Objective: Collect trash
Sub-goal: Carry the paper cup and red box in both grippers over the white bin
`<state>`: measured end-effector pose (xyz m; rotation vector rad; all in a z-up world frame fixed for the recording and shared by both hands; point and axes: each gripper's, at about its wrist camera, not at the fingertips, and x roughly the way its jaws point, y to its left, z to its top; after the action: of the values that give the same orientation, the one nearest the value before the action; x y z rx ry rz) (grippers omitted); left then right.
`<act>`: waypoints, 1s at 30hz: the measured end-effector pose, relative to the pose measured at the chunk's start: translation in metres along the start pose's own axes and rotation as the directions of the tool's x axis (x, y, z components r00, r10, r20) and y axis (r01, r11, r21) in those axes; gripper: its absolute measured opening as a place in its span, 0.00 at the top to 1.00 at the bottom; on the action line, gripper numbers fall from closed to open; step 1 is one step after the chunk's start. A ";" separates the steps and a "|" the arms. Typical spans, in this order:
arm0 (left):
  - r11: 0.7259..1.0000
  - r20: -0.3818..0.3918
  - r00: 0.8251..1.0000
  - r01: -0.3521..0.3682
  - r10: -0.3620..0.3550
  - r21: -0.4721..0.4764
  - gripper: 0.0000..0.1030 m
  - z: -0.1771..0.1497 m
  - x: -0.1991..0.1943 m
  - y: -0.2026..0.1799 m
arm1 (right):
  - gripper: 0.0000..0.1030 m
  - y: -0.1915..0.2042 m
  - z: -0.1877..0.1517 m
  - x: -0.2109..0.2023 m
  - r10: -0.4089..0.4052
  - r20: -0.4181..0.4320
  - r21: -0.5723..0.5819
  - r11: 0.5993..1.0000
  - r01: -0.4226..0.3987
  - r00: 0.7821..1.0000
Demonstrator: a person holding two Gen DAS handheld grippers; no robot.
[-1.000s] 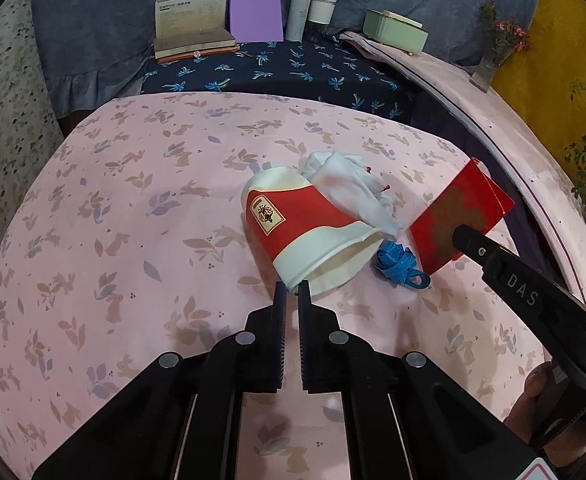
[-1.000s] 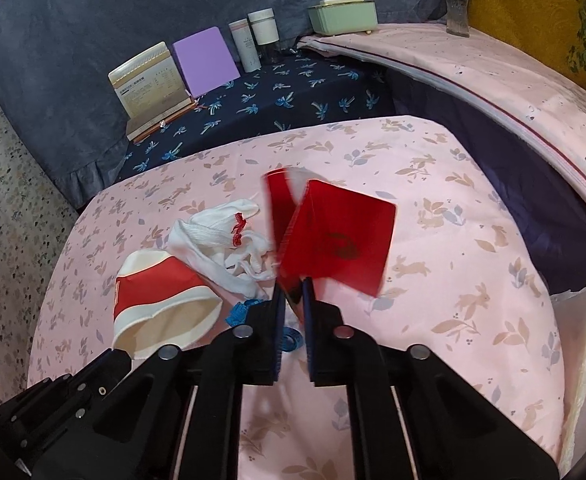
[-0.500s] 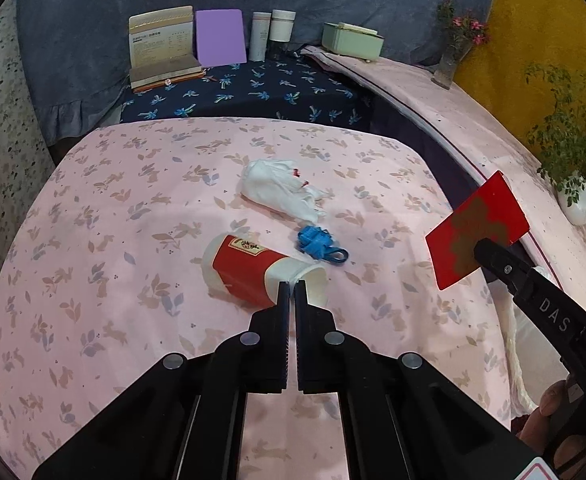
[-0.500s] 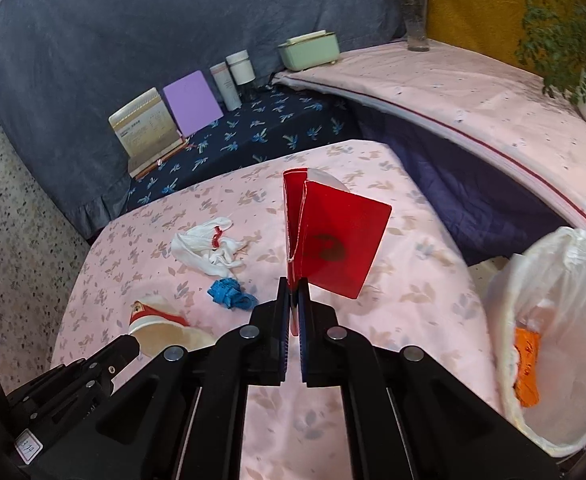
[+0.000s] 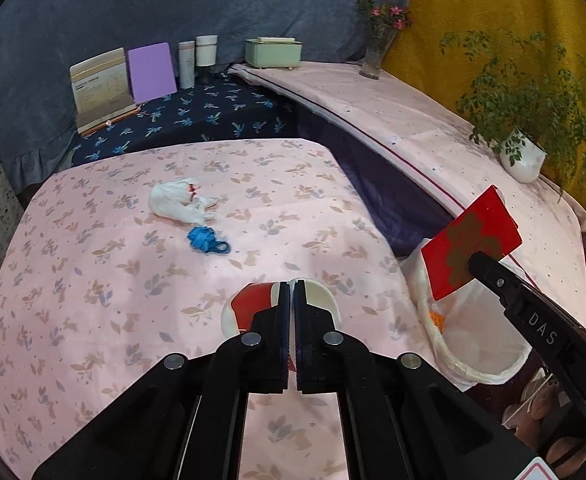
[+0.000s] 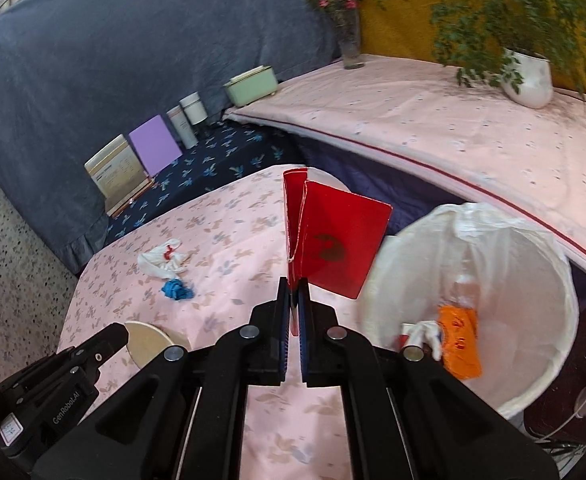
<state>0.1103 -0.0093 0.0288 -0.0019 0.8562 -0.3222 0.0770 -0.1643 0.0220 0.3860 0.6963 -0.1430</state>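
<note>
My left gripper (image 5: 293, 286) is shut on the rim of a red and cream paper cup (image 5: 249, 310), lifted above the pink floral table (image 5: 93, 280). My right gripper (image 6: 293, 284) is shut on the lower edge of a folded red card (image 6: 337, 240), held up just left of the white-lined trash bin (image 6: 513, 280). In the left wrist view the red card (image 5: 469, 240) hangs over the bin (image 5: 481, 344). A crumpled white tissue (image 5: 181, 200) and a blue string wad (image 5: 205, 240) lie on the table further back.
The bin holds an orange wrapper (image 6: 459, 340) and other scraps. A booklet (image 5: 101, 84), purple card (image 5: 151, 66), two cups (image 5: 197, 60) and a green box (image 5: 273, 52) stand at the back. A flower vase (image 6: 349, 36) and potted plant (image 6: 527, 76) sit on the raised pink ledge.
Both grippers have risen and swung right toward the bin. The cup left the table in the left gripper; the red card now hangs beside the bin. Tissue and blue string stay put.
</note>
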 end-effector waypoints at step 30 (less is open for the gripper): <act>0.943 -0.134 0.967 0.243 -0.217 0.225 0.83 0.005 0.053 -0.193 | 0.96 -0.168 -0.018 -0.053 -0.177 0.017 0.215 0.962 0.169 0.984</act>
<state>0.0930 -0.2089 0.0180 0.1428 0.9212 -0.6505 -0.0169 -0.3114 -0.0068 0.5266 0.6804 -0.3923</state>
